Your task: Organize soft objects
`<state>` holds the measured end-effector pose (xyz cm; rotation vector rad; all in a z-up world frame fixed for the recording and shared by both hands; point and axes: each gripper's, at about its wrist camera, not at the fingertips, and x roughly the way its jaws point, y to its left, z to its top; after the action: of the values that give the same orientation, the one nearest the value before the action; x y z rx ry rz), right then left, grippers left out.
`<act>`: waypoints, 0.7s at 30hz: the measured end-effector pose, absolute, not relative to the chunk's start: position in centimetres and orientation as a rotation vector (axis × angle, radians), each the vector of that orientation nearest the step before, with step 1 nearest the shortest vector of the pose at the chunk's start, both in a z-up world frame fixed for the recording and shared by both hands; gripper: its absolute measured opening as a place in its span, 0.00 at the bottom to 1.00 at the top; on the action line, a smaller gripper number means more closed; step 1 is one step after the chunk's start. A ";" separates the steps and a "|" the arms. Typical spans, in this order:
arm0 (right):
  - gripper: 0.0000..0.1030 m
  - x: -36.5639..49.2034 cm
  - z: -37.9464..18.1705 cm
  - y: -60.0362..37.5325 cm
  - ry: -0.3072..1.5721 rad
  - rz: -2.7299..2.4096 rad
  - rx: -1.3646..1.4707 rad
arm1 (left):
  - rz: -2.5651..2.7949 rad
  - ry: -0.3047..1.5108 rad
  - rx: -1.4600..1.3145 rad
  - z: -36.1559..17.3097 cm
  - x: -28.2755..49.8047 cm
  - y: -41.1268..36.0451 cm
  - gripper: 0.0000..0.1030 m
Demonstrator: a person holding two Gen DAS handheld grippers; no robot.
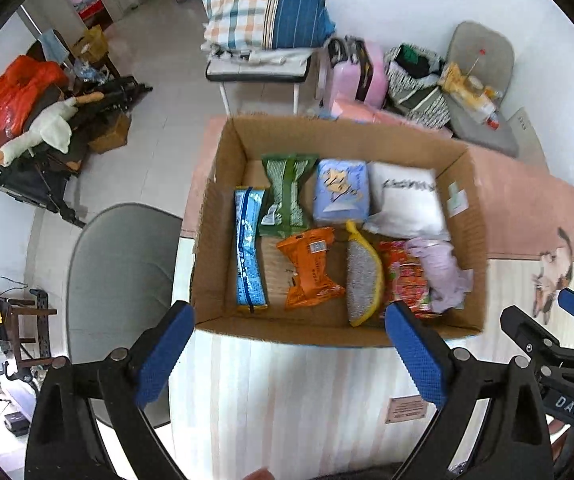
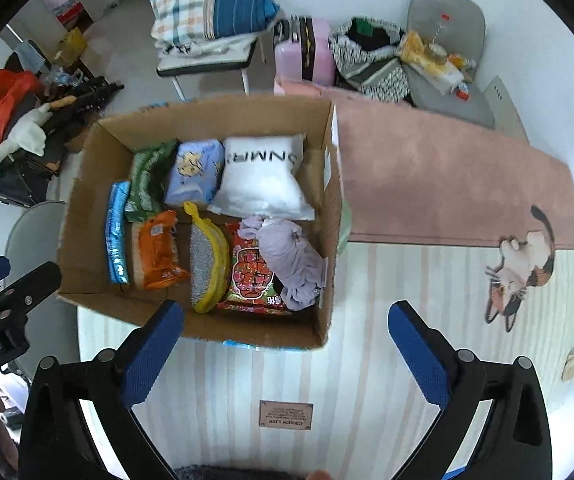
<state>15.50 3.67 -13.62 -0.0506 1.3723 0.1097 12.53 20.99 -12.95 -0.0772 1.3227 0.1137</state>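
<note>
An open cardboard box [image 1: 223, 184] [image 2: 87, 184] stands on the table and holds several soft things: a white pillow pack [image 1: 407, 200] [image 2: 263, 176], a light blue pack [image 1: 341, 190] [image 2: 195, 172], a green pack [image 1: 287, 196], an orange pack [image 1: 311, 268] [image 2: 159, 248], a long blue pack [image 1: 249, 252], a grey and yellow sponge [image 1: 363, 276] [image 2: 207, 260], a red pack [image 2: 253, 272] and a lilac cloth [image 1: 443, 272] [image 2: 291, 260]. My left gripper [image 1: 291, 356] is open and empty in front of the box. My right gripper [image 2: 287, 352] is open and empty, near the box's front right corner.
The table cover [image 2: 427, 184] is pink at the back, striped in front, with a cat picture [image 2: 523, 268]. A grey chair [image 1: 123, 272] stands left of the table. A second grey chair with clutter [image 1: 479, 92], a pink suitcase [image 1: 355, 72] and a bench with folded bedding [image 1: 263, 12] stand behind.
</note>
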 end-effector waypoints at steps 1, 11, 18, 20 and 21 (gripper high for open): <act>1.00 14.8 -12.3 3.5 1.348 0.111 -0.054 | 0.114 1.297 -0.079 -11.5 11.8 20.7 0.95; 1.00 9.0 -1.4 1.4 1.174 0.140 -0.037 | 0.120 1.115 -0.058 -1.7 6.0 18.9 0.95; 1.00 5.1 4.2 0.9 1.100 0.176 -0.029 | 0.090 1.052 -0.058 2.3 2.8 17.6 0.95; 1.00 4.2 5.4 0.7 1.083 0.182 -0.030 | 0.087 1.035 -0.045 3.2 1.9 17.2 0.95; 1.00 3.8 6.0 0.6 1.073 0.183 -0.030 | 0.084 1.025 -0.044 3.6 1.6 17.0 0.95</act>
<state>3.77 0.65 6.00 -0.0299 1.0732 0.1827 1.62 17.01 3.59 -0.0437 1.0246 0.0839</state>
